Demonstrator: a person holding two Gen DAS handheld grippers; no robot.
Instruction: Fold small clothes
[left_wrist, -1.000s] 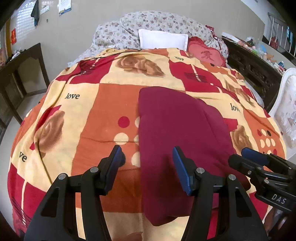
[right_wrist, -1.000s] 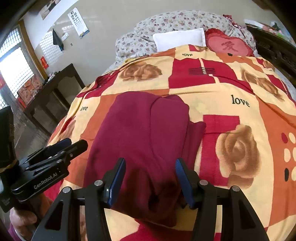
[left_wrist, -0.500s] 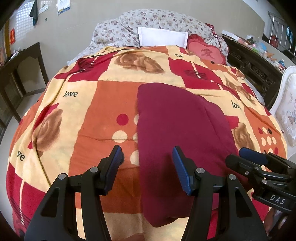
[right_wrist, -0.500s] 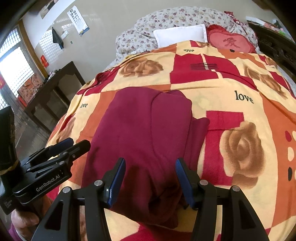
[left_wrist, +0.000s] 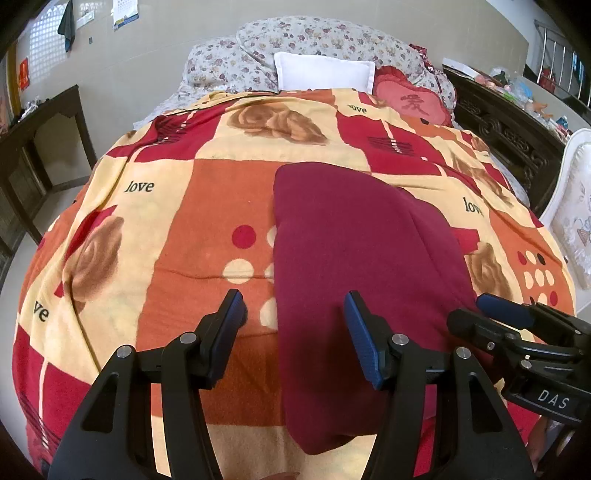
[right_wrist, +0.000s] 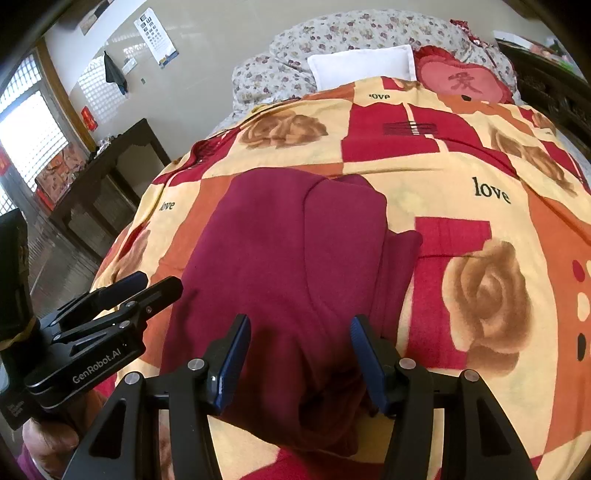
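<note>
While I hover both claws, soft maroon garment lies folded into long slab on fuzzy rose-print blanket. Left gripper parted, empty, straddling garment's left edge. Right gripper parted, empty, above its rumpled near end.

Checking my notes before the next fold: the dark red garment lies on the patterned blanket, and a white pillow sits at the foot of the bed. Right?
Not quite. The white pillow sits at the head of the bed, as the left wrist view shows. The dark red garment does lie on the patterned blanket.
</note>
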